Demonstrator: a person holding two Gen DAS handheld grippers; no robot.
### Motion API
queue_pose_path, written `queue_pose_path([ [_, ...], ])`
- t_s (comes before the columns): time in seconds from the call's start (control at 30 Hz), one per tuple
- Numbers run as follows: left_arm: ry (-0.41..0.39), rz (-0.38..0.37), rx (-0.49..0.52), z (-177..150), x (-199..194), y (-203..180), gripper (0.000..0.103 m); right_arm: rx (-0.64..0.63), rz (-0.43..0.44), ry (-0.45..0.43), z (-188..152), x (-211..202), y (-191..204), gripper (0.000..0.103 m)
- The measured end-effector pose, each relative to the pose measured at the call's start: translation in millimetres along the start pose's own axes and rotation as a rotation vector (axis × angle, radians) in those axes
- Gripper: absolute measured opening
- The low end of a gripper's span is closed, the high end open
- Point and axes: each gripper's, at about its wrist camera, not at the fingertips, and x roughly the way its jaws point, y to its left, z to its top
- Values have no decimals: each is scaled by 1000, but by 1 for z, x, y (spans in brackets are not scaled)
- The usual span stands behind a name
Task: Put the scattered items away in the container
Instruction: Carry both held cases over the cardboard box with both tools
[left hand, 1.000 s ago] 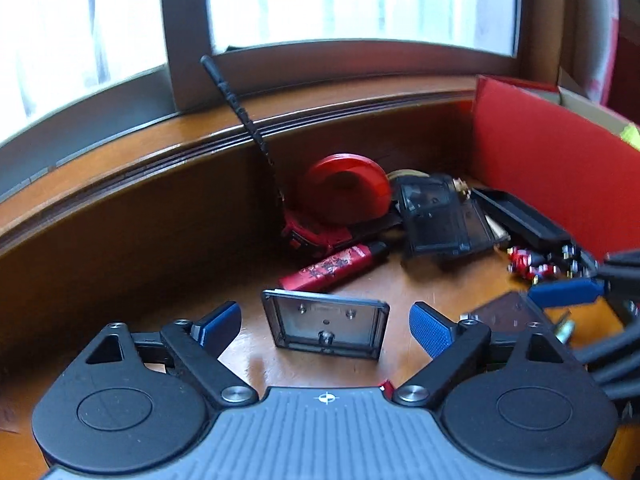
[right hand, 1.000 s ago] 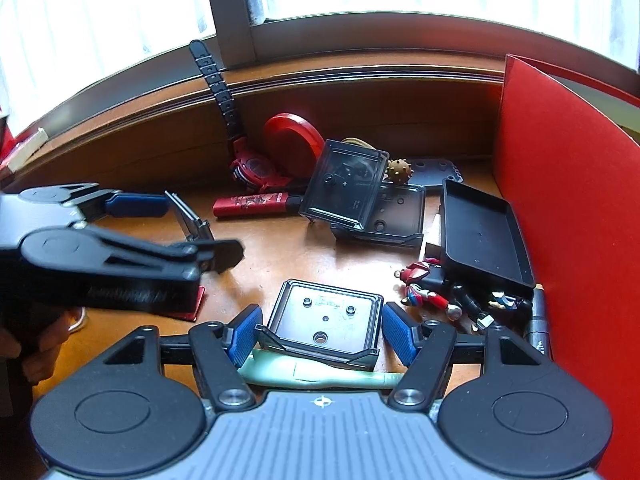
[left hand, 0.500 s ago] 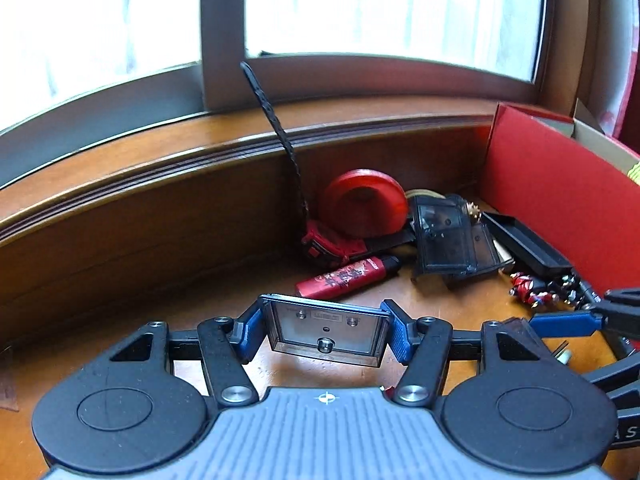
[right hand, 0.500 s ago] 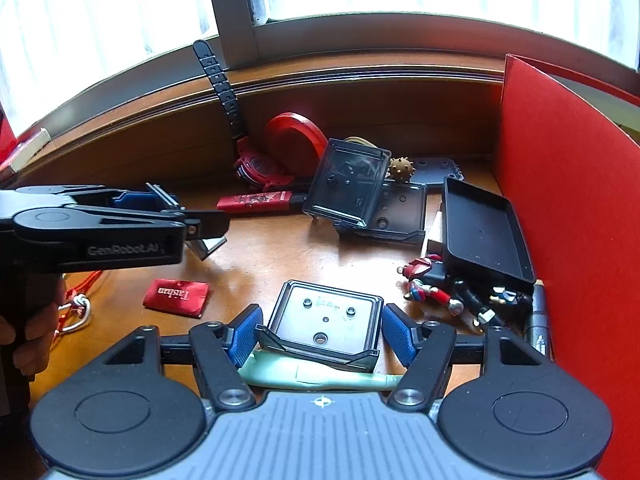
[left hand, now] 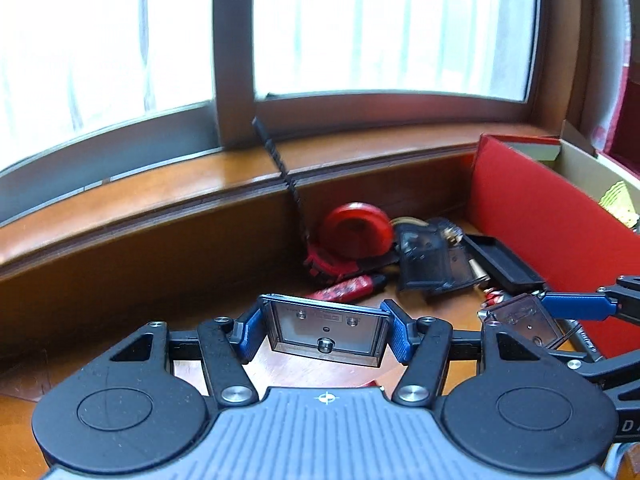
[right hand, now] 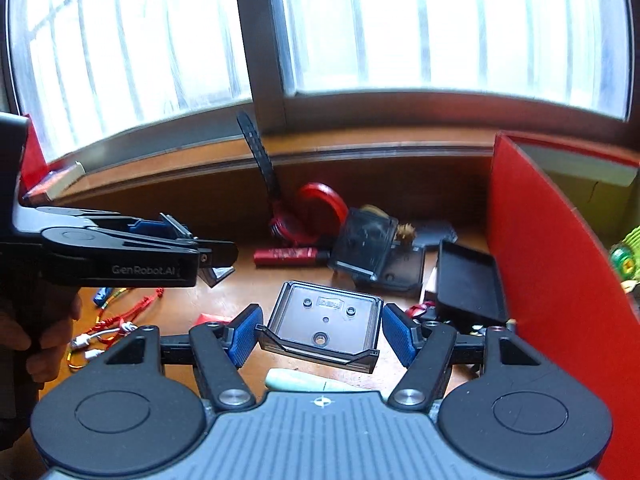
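**Both trays lifted off the desk**

Left gripper (left hand: 325, 330) is clamped on a clear plastic tray (left hand: 326, 330), now raised since a second ago. Right gripper (right hand: 320, 330) pinches a second tray (right hand: 324, 320), also raised. The red box (right hand: 552, 264) stands right of both; remaining clutter lies beside its wall. Transfer appears next.

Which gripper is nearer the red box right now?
Right. The right gripper, holding a clear plate, sits beside the red box wall. The left gripper holds its own plate farther from it.
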Motion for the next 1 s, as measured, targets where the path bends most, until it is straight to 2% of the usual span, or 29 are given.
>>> queue_pose_path([
  [0.53,-76,-69,70,23,-28,-54,60,-8,-73,-160,9,-82,-15,68],
  [1.0,-152,-122,126,52,-34,-116,60,14,-156,-269,14,-129,-63,68],
])
